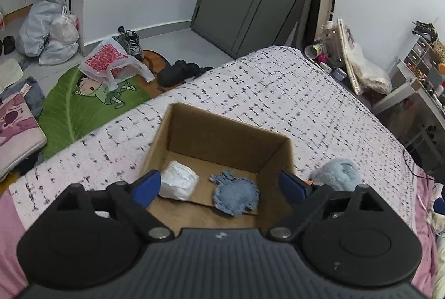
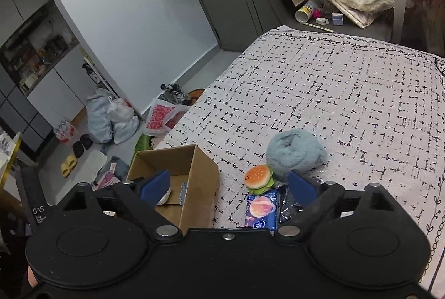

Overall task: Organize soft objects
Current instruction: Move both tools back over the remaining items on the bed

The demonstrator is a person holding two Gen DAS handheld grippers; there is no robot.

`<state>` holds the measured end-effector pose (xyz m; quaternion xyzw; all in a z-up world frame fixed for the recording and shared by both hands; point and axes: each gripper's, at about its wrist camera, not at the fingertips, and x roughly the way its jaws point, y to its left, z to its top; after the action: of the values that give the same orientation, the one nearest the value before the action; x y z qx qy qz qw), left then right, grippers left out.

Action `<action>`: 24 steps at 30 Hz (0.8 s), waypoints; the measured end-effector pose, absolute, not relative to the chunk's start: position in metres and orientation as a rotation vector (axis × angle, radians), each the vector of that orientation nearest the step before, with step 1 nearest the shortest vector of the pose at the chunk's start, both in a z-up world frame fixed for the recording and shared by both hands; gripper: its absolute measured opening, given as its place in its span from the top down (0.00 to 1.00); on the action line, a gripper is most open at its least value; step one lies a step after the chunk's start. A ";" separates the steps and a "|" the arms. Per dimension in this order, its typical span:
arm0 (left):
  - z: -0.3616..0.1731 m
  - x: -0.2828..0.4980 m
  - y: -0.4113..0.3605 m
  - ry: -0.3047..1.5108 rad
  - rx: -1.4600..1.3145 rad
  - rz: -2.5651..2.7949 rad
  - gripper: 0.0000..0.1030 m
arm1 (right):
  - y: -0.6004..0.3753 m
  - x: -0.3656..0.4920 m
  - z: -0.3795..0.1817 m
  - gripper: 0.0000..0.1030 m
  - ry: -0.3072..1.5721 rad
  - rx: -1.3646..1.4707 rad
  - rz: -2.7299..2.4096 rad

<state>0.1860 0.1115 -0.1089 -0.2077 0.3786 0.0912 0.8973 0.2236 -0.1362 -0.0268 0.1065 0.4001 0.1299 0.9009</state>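
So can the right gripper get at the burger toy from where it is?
Probably yes. The right gripper is open and empty, and the burger toy lies uncovered on the bedspread between its fingers, though the fluffy blue plush crowds it.

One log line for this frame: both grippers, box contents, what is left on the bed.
left gripper: open, above box | right gripper: open | in box: white bundle, denim toy | on bed: fluffy blue plush, burger toy, tissue pack

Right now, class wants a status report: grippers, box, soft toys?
Left gripper, right gripper open, empty. Cardboard box holds denim plush, white bundle. Burger toy, blue plush outside.
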 end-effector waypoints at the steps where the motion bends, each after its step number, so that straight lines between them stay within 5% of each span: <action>1: -0.106 0.185 0.108 0.783 -0.432 0.186 0.10 | -0.138 0.222 -0.026 0.08 0.827 0.217 0.272; 7: -0.088 0.181 0.083 0.757 -0.399 0.157 0.01 | -0.157 0.213 -0.020 0.03 0.798 0.219 0.287; 24: -0.078 0.174 0.016 0.783 -0.324 0.125 0.01 | -0.222 0.206 -0.054 0.00 0.772 0.373 0.263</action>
<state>0.1740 0.0161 -0.0783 -0.1572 0.3795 0.0604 0.9097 0.2060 -0.2221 -0.0541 0.1801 0.3731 0.1274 0.9012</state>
